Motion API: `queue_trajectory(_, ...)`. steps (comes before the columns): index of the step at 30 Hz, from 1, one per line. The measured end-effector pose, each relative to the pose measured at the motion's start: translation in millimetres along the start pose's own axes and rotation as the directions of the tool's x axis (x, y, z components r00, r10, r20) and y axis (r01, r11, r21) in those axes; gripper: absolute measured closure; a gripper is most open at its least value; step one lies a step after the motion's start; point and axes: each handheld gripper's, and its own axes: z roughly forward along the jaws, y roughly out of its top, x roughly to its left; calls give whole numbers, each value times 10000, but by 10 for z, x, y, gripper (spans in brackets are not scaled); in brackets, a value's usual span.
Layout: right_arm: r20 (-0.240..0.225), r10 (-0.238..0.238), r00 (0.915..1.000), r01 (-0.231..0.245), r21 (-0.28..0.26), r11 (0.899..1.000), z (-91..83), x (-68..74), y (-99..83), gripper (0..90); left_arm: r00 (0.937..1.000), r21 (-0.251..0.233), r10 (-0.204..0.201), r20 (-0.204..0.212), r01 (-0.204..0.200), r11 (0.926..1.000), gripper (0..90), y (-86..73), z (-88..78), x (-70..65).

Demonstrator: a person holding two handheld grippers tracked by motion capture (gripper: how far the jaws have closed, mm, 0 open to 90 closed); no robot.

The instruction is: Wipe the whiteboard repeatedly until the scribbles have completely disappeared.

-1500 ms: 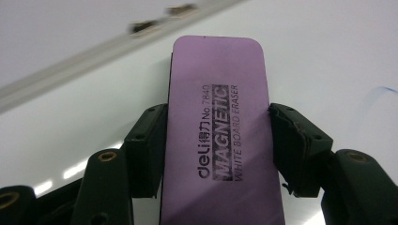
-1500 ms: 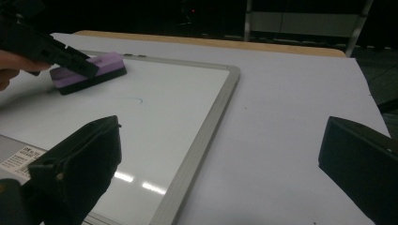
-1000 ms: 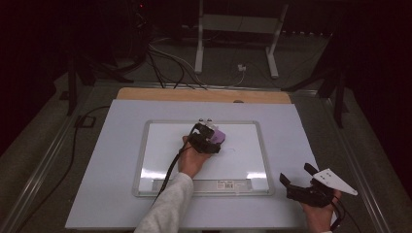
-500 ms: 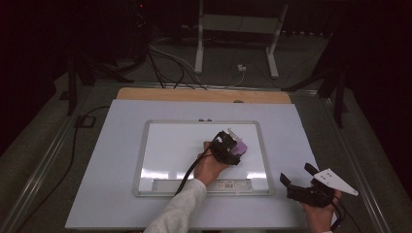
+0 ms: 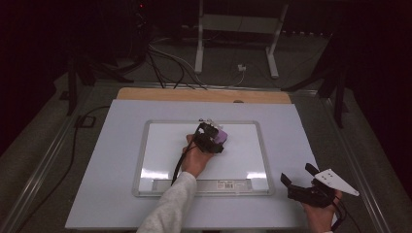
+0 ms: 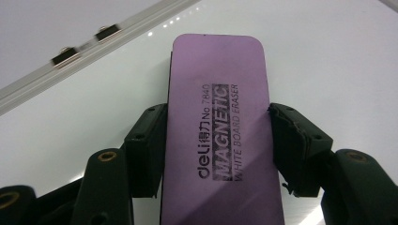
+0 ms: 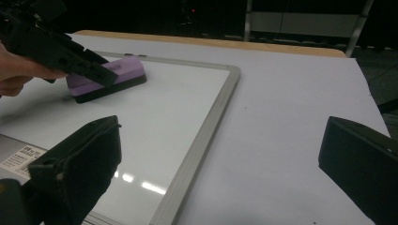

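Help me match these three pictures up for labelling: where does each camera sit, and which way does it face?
High view: above the person's side, looking forward and down on the whiteboard; both forearms enter from below, left tongs, right tongs.
Left gripper view: on the left tongs, looking along its jaws clamped on the purple eraser.
Right gripper view: on the open right tongs, facing across the whiteboard.
Shared: the eraser on the board, in every view.
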Motion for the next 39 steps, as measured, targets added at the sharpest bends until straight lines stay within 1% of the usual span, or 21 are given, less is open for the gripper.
queue_trajectory(8,21,13,10000,-13,-6,10000,-6,-5,-1,1,9994,3,-340,-111,341,9994,420,-41,-27,118)
queue_trajectory(16,28,21,10000,-21,2,10000,-6,-6,-1,1,9974,-51,-701,-192,700,9975,420,-100,-63,225)
queue_trajectory(21,26,12,10000,-12,-7,10000,-7,-5,-1,1,9967,-55,-740,-334,739,9973,420,-127,-85,250)
queue_trajectory(33,40,33,10000,-33,-29,10000,-13,-13,1,1,9949,-51,-916,-420,914,9958,420,-164,-114,312)
queue_trajectory(39,32,35,10000,-35,-27,10000,-13,-12,1,1,9934,-95,-1010,-550,1007,9949,420,-198,-145,349)
